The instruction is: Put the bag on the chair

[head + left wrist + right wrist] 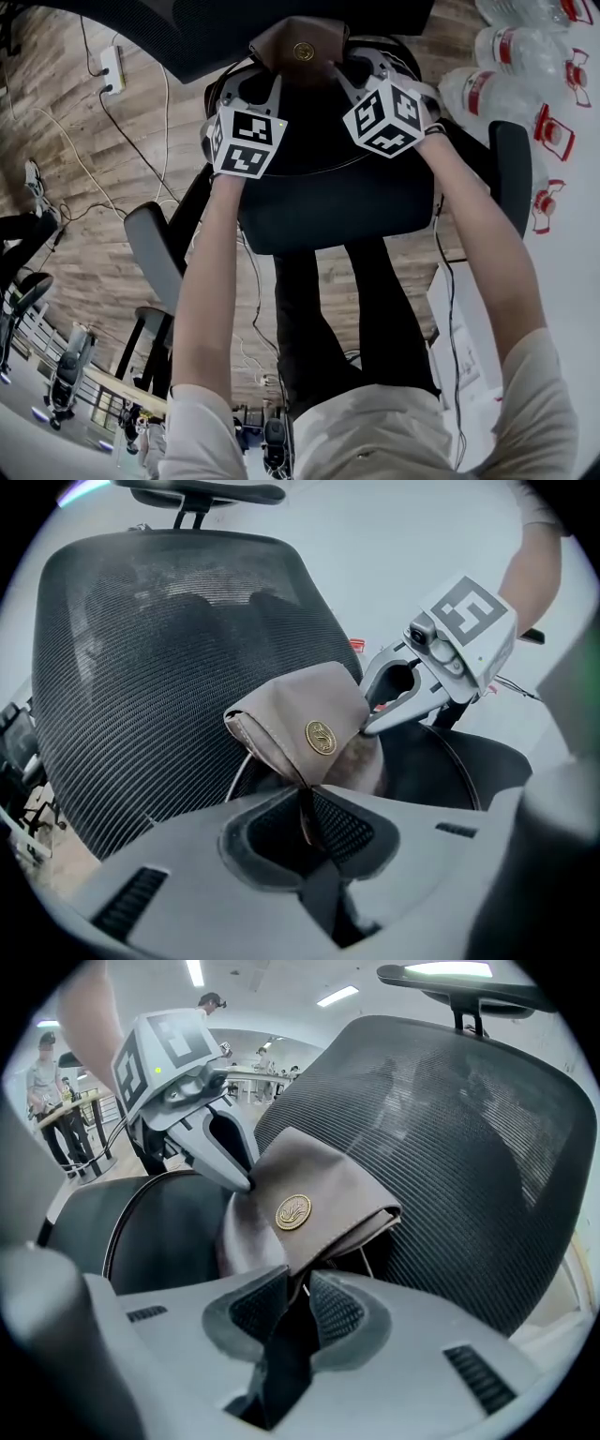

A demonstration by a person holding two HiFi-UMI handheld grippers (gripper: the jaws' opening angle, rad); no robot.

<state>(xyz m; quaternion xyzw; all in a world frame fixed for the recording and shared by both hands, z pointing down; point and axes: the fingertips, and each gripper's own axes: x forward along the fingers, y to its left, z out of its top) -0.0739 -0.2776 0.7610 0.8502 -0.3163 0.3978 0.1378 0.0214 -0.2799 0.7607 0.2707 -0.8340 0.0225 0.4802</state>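
Note:
A taupe leather bag (pixel 300 47) with a round gold emblem (pixel 320 737) hangs over the seat (pixel 328 202) of a black mesh office chair, close in front of its backrest (pixel 122 667). My left gripper (pixel 305 803) is shut on one lower edge of the bag (pixel 300 724). From the other side, my right gripper (pixel 292 1288) has the bag's (pixel 319 1194) opposite edge between its jaws, with a dark gap showing beside it. In the head view both grippers, left (pixel 272 70) and right (pixel 342 61), meet at the bag above the seat.
Packs of water bottles (pixel 506 84) lie at the right. A power strip (pixel 112 67) and cables lie on the wooden floor. The chair's armrest (pixel 511 173) stands to the right, another chair (pixel 155 244) at the left. People (pixel 47 1082) stand far behind.

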